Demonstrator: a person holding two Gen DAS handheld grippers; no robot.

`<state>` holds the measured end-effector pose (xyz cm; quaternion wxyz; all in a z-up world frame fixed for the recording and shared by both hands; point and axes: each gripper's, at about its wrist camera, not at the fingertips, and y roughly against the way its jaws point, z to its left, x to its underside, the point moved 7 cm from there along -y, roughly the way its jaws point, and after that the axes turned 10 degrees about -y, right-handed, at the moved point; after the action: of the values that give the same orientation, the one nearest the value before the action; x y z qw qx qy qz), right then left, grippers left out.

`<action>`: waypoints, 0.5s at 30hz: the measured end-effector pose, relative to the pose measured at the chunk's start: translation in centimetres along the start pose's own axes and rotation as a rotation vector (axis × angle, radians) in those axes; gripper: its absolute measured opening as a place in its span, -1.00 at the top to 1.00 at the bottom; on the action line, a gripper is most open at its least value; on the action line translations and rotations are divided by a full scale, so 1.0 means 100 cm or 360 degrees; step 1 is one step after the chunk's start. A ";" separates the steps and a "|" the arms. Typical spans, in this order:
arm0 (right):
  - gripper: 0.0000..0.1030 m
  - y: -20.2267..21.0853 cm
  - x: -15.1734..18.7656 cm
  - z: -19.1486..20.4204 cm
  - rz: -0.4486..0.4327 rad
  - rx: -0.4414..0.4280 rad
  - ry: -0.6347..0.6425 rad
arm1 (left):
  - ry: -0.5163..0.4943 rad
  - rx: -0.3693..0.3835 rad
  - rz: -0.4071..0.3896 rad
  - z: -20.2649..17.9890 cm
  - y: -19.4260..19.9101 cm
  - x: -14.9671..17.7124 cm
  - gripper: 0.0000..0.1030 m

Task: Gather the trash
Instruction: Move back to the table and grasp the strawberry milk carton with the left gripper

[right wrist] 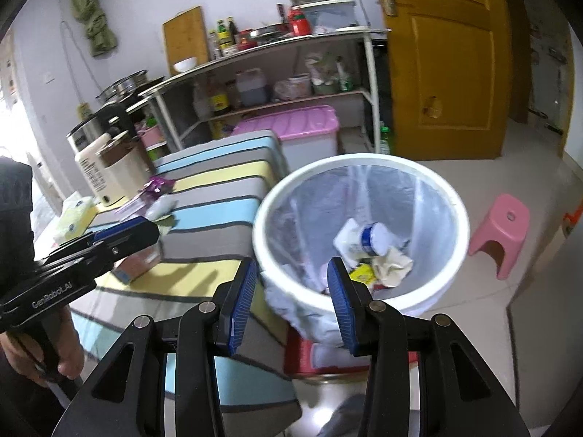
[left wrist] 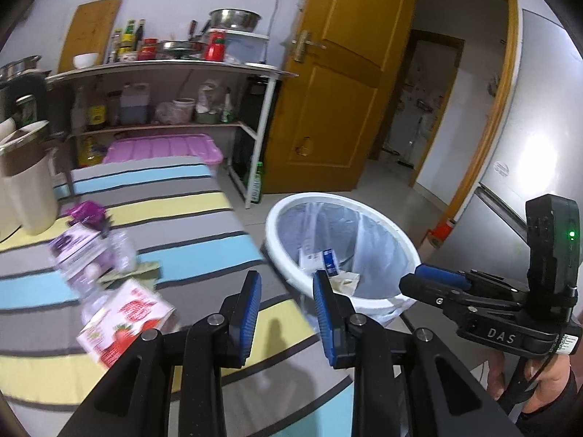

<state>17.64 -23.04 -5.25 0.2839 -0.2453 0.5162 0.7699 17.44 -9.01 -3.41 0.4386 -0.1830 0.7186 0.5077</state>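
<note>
A white trash bin [right wrist: 364, 162] lined with a clear bag stands beside the striped table [left wrist: 189, 218]. Inside it lie a blue-labelled bottle [right wrist: 371, 240], crumpled paper [right wrist: 393, 266] and a yellow wrapper [right wrist: 360, 273]. My right gripper [right wrist: 291, 298] hangs open over the bin's near rim, nothing between its blue pads. My left gripper [left wrist: 288, 309] is open and empty above the table edge, next to the bin [left wrist: 277, 218]. On the table to its left lie a strawberry carton [left wrist: 124, 320], a purple box [left wrist: 80, 251], a clear bottle [left wrist: 122, 247] and a purple wrapper [left wrist: 87, 211].
A beige appliance [right wrist: 116, 171] and a tissue pack [right wrist: 73, 218] sit at the table's far left. Behind stand a metal shelf [left wrist: 164, 67] with bottles and bowls, a pink-lidded box [right wrist: 291, 123] and a brown door [left wrist: 339, 83]. A pink stool [right wrist: 503, 229] stands right of the bin.
</note>
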 end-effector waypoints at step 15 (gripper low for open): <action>0.13 0.004 0.015 0.055 0.0015 -0.0142 0.0122 | 0.0055 -0.0190 -0.0016 0.046 0.045 0.029 0.43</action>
<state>15.83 -17.78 -4.09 0.2490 -0.2846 0.4930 0.7836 14.73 -2.54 -3.65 0.4169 -0.2211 0.6935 0.5444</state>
